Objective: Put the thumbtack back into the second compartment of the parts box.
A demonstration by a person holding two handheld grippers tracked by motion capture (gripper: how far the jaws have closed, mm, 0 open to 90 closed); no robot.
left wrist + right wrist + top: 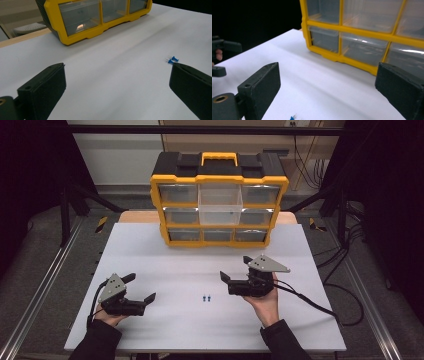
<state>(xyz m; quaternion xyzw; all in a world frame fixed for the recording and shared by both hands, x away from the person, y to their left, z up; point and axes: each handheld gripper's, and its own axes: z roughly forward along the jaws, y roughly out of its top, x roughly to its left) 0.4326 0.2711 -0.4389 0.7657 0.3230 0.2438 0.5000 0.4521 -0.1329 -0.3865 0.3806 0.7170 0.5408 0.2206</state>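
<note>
white table (150,245) across the middle of the high view. yellow-and-black drawer cabinet (219,200) at upper centre, rigid plastic, likely bulky; centre drawer (220,206) pulled out, clear and probably light, best taken by its front lip. left hand-held gripper (141,287) at lower left, jaws spread wide, holding nothing. right hand-held gripper (235,268) at right of centre, likewise spread and empty. two blue push pins (207,297) lying side by side at lower centre, between both grippers: tiny, light, hard, sharp-tipped, apt to roll or slip; best pinched across the plastic head.
</note>
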